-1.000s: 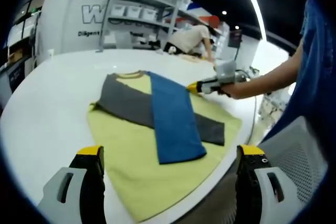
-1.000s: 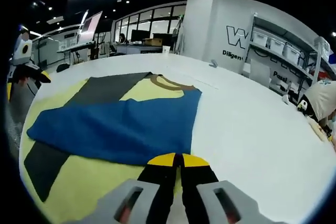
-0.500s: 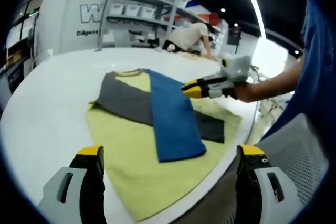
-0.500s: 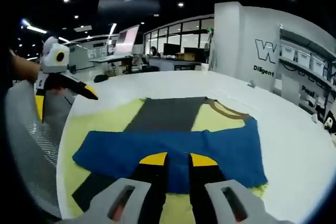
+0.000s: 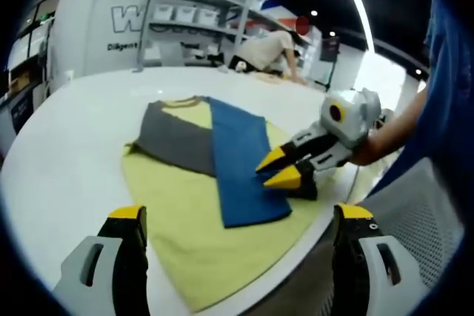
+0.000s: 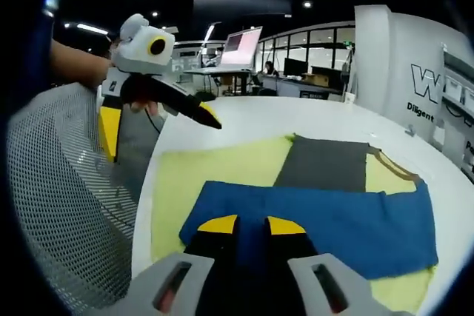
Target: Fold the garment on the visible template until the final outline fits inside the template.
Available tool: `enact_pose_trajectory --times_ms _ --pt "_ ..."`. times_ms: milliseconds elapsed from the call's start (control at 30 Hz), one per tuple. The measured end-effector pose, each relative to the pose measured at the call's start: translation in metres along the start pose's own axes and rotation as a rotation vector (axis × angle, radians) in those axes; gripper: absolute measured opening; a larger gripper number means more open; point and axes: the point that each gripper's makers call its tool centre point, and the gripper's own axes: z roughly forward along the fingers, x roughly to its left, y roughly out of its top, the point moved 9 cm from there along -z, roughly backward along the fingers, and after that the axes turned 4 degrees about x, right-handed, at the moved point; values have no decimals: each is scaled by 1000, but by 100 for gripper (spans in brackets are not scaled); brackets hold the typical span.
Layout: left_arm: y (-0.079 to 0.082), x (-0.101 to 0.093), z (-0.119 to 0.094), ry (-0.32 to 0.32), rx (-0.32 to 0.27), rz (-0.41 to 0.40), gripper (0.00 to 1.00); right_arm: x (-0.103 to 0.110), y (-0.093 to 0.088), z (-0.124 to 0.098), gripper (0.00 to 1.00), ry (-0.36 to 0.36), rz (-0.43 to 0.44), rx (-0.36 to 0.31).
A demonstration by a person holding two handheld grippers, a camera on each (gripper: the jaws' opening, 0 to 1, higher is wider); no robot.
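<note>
A garment with a grey part (image 5: pixel 178 142), a folded blue strip (image 5: pixel 241 160) and a brown collar (image 5: pixel 181 101) lies on a yellow-green sheet (image 5: pixel 185 227). My left gripper (image 5: pixel 241 216) is wide open and held back from the sheet's near edge with nothing between its jaws. My right gripper (image 5: pixel 276 170), held in a hand, hovers at the right edge of the blue strip, its yellow tips slightly apart. In the right gripper view the right gripper (image 6: pixel 252 225) sits over the end of the blue strip (image 6: pixel 318 220). The left gripper (image 6: pixel 161 138) stands open at upper left.
The sheet lies on a round white table (image 5: pixel 67 160) close to its near edge. A mesh chair (image 6: pixel 67 205) stands beside that edge. A person in blue (image 5: pixel 444 109) is on the right. Shelves with bins (image 5: pixel 200 24) and a crouching person (image 5: pixel 270 53) are far behind.
My right gripper has left the garment's far collar-side edge and moved to the blue strip's near end, and its jaws have parted a little. The left gripper has stayed put.
</note>
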Motion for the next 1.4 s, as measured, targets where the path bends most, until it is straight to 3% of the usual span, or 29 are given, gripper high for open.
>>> enact_pose_trajectory --times_ms 267,467,600,833,967,1000,1200,1400 --pt "-1 -2 1 -4 16 8 99 19 -9 -1 9 46 -85 49" --pt "-6 0 2 4 52 26 97 25 -11 -6 12 58 -83 45" --pt "-17 5 2 44 158 30 91 27 -10 -16 18 54 -47 31" --pt "-27 15 -3 117 241 3 79 28 -18 -57 19 -23 34 15" --pt "-31 18 -5 133 261 -24 67 29 -31 -78 20 -74 86 39" --pt "-34 20 -7 137 280 -47 64 29 -41 -91 20 -105 135 55" --pt "-37 18 -16 157 297 -114 46 27 -56 -123 21 -190 240 71" --pt "-37 20 -20 159 300 -209 37 23 -69 -143 21 -270 318 83"
